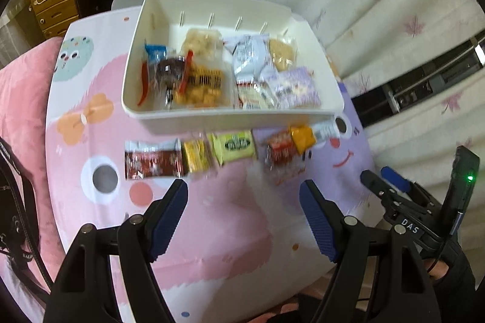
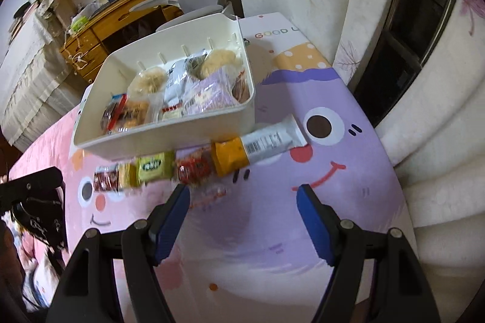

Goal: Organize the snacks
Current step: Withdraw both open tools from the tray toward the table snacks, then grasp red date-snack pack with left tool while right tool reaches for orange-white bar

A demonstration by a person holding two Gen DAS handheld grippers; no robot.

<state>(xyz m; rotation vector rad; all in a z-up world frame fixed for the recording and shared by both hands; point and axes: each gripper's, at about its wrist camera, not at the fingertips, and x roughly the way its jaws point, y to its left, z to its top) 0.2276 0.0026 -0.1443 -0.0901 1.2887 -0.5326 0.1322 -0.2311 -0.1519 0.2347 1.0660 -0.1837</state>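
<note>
both grippers open, empty, above snack row (image 1: 218, 154) at frame centre.
risk: left gripper (image 1: 242, 201) or right gripper (image 2: 242, 201) might nudge packets under bin (image 1: 188, 123) w/ blurred approach.

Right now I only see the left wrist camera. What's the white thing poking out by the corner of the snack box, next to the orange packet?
Observer: It's a long white wrapper with a barcode. It lies on the table in front of the white bin, with one end against the orange packet.
Operator: Is the other gripper holding a snack?
Observer: No. The right gripper has its jaws open with nothing between them, above the purple part of the tablecloth.
Operator: What's behind the box?
Observer: The word "GOOD" is printed on the cloth there.
</note>
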